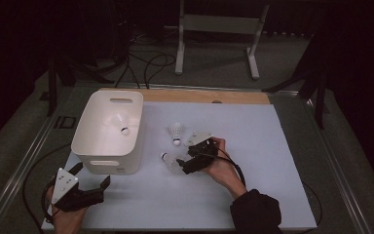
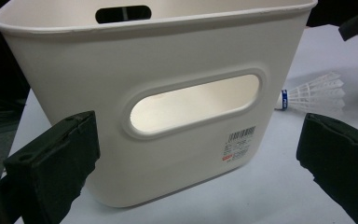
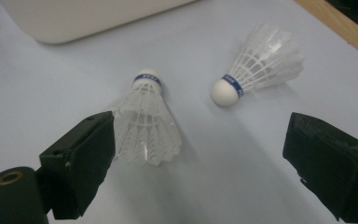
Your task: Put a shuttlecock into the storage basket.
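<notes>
White bin (image 1: 108,127) is sitting near table's (image 1: 253,195) left edge, one shuttlecock (image 1: 124,129) lying inside. Left gripper (image 1: 91,181) is hovering released at near-left corner. Right gripper (image 1: 187,157), jaws spread, is straddling mid-table shuttlecock (image 1: 167,159); third shuttlecock (image 1: 177,132) is lying just beyond.

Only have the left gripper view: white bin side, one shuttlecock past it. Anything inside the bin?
Observer: Yes, the high view shows one binned shuttlecock inside the white bin.
Operator: How many are on the table?
Observer: Two. A near shuttlecock and a far shuttlecock, both lying on their sides.
Operator: Right tool state?
Observer: The right tool is open and empty. The near shuttlecock's feathers lie right beside one jaw.
</notes>
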A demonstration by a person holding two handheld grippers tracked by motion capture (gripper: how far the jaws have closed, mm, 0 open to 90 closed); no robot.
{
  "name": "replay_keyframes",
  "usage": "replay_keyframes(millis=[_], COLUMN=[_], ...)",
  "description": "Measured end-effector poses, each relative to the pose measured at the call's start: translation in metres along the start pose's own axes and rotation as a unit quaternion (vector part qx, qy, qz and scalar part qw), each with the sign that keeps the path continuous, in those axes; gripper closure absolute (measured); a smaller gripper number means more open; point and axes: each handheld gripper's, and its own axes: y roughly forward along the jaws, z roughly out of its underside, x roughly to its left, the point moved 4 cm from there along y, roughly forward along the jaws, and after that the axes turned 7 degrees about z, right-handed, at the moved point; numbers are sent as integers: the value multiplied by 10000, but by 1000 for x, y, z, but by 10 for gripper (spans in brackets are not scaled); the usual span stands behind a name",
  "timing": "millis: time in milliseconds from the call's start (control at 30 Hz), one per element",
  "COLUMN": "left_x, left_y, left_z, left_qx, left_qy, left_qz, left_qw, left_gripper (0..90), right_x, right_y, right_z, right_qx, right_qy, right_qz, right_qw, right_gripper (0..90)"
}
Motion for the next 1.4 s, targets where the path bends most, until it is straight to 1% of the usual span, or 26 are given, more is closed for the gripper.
replay_keyframes(millis=[133,167,333,467,500,567,633,667,700,767,800,900,933,967,1000,1033,1067,1133,1167,1200,1233,1267,1300,1333,1400], left_x=[0,0,-1,-1,-1,-1,0,0,0,0,0,0,0,0,0,0,0,0,0,-1,-1,-1,0,0,0], left_y=[0,0,1,1,1,1,1,1,1,1,1,1,1,1,1,1,1,1,1,1,1,1,1,1,1], left_z=[0,0,0,0,0,0,0,0,1,1,0,0,0,0,0,0,0,0,1,1,1,1,1,1,1], left_qx=[-18,-10,20,17,18,17,9,4,4,6,7,13,12,9,8,8,11,12,19,26,24,26,23,27,26], left_qy=[-15,-11,2,-6,-1,4,4,-4,-4,-4,4,3,-1,-1,-2,-6,-6,-3,-6,-7,-6,-3,-8,-7,-8], left_qz=[2,6,43,42,41,40,36,41,39,38,38,34,32,33,34,30,32,36,35,35,35,37,36,37,38], left_qw=[10000,10000,10000,10000,10000,10000,10000,10000,10000,10000,10000,10000,10000,10000,10000,10000,10000,10000,10000,10000,10000,10000,10000,10000,10000], left_gripper=[1,2,2,2,2,2,2,2,2,2,2,2,1,2,2,2,1,2,2,2,2,2,2,2,2], right_x=[4,5,4,9,10,13,16,17,19,21,22,22,23,23,23,24,24,25,25,26,26,26,27,27,27], right_y=[5,6,16,24,26,31,35,37,39,41,42,45,46,47,48,49,50,49,50,49,49,48,48,47,45], right_z=[2,3,5,4,3,1,0,0,0,-1,-2,-3,-3,-4,-4,-5,-5,-6,-5,-6,-6,-7,-7,-8,-9], right_qx=[61,102,229,303,310,327,347,377,366,363,380,368,341,336,347,362,344,364,346,372,352,327,300,305,293], right_qy=[-63,-113,-101,-266,-372,-445,-624,-627,-704,-781,-800,-802,-838,-772,-832,-834,-877,-840,-937,-884,-889,-928,-991,-910,-898], right_qz=[-4,-15,-17,12,-16,-43,-85,-61,-39,-24,-4,-24,-48,-87,-83,-107,-116,-116,-143,-96,-93,-79,-119,-102,-104], right_qw=[10000,9999,9997,9992,9988,9985,9974,9973,9968,9963,9961,9961,9959,9964,9959,9958,9955,9957,9949,9953,9954,9951,9946,9953,9955], right_gripper=[89,106,134,167,187,226,284,312,348,405,436,549,585,611,628,664,684,729,754,777,797,818,842,861,877])
